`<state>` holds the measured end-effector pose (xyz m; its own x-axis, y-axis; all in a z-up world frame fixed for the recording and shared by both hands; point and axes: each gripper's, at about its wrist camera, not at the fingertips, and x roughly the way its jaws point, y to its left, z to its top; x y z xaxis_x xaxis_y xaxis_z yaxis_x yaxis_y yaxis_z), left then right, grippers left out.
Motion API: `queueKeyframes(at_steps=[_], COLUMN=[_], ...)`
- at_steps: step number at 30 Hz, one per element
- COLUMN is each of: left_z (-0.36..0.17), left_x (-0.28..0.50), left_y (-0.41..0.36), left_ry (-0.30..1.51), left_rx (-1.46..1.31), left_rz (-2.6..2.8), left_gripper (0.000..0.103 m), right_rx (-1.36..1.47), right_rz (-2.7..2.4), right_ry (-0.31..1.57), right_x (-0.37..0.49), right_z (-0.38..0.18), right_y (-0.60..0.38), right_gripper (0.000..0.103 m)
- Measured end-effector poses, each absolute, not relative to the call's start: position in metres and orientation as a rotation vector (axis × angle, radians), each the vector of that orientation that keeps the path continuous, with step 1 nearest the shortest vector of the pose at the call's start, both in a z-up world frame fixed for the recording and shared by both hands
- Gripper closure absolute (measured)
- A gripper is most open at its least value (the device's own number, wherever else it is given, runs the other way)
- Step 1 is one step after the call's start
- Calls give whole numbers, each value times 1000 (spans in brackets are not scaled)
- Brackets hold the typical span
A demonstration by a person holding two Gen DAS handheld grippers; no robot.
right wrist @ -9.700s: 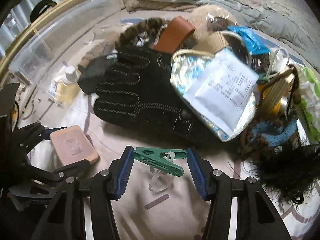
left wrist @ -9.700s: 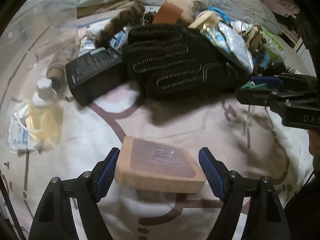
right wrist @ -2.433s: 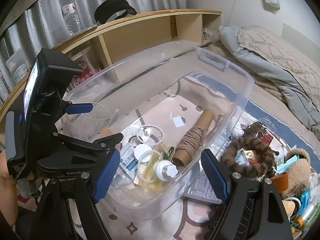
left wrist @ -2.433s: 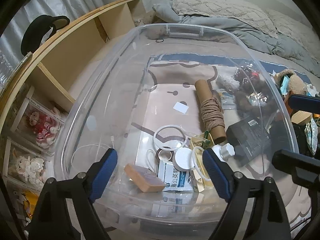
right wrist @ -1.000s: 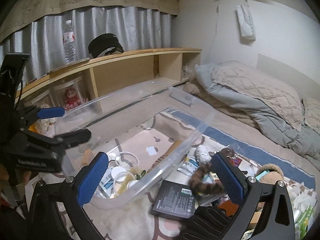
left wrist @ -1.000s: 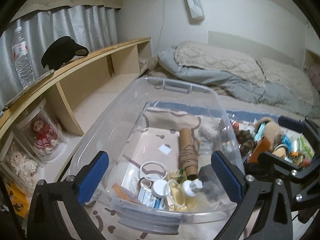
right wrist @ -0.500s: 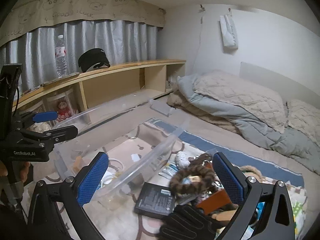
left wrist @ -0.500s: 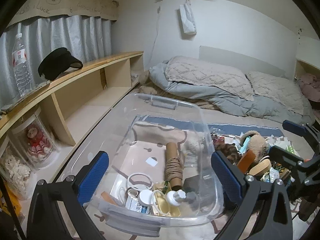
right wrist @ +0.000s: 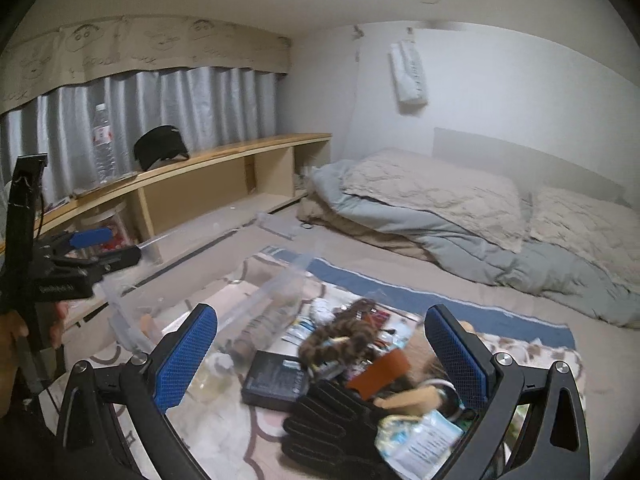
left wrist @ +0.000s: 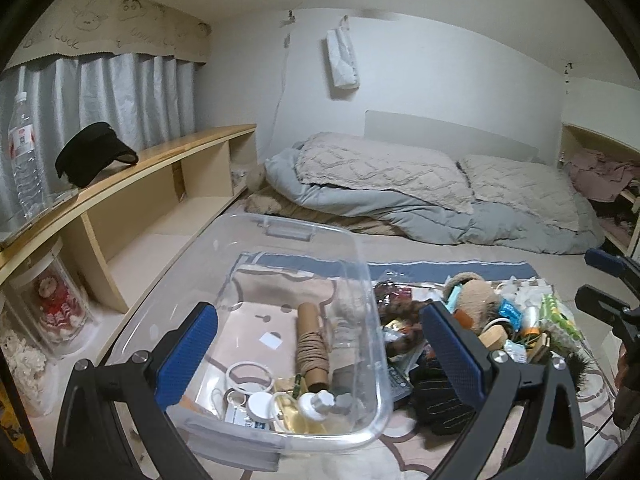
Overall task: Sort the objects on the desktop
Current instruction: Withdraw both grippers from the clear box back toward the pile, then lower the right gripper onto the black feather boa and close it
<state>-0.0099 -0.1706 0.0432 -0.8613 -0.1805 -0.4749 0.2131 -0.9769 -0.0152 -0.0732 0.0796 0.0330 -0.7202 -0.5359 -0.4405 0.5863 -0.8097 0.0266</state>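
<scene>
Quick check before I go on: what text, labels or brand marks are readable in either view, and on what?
"Luck": curtain valance, hand-drawn lettering; the rest is unclear.
Water bottle: red label, print too small.
Black box: print blurred.
Left gripper: white mark on its body, blurred.
White packet in the clear bin: too small.

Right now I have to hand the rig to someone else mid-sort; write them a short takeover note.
Left gripper: open, empty, raised over the clear plastic storage bin.
Right gripper: open, empty, raised above the unsorted pile.
Already in the bin: cardboard tube wound with twine, white ring, pump bottle of yellow liquid, a few small packets.
Left on the patterned mat: black knit glove, flat black box, brown furry scrunchie, foil packet, brown plush and assorted small items.
Next: probably the glove or box, nearest the right gripper.
</scene>
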Motion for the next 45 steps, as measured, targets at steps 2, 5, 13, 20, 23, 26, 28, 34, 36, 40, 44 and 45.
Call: queueKeyframes(at_steps=[2, 5, 13, 20, 23, 26, 28, 34, 36, 40, 44, 45], left_z=[44, 44, 34, 27, 26, 25, 25, 24, 24, 21, 18, 18], left_x=[-10, -10, -16, -26, -30, -35, -38, -47, -49, -53, -55, -55], left_y=[-167, -159, -135, -110, -102, -93, -89, -75, -70, -61, -55, -53], left_ry=[92, 83, 51, 47, 38, 42, 54, 54, 55, 53, 35, 33], left_rx=[714, 709, 743, 763, 761, 761, 750, 728, 725, 738, 730, 723], left_rz=[-2861, -2877, -2935, -2975, -2979, -2996, -3008, -3022, -3029, -3042, -3050, -3055], left_gripper=[0, 0, 0, 0, 0, 0, 0, 0, 0, 0, 0, 0], right_rx=[579, 593, 617, 603, 612, 619, 632, 659, 671, 696, 720, 731], right_rz=[-2492, -2545, -2646, -2697, -2705, -2726, -2736, -2774, -2782, -2789, -2793, -2790], right_ry=[138, 98, 62, 77, 72, 73, 61, 34, 37, 40, 51, 54], right_x=[-72, -73, -73, -70, -71, -73, -75, -80, -82, -85, -88, -90], right_z=[29, 21, 5, 1, -1, -4, -5, -11, -13, -18, -22, -24], right_y=[94, 115, 155, 175, 184, 194, 202, 224, 228, 238, 243, 244], right_gripper=[0, 0, 0, 0, 0, 0, 0, 0, 0, 0, 0, 0])
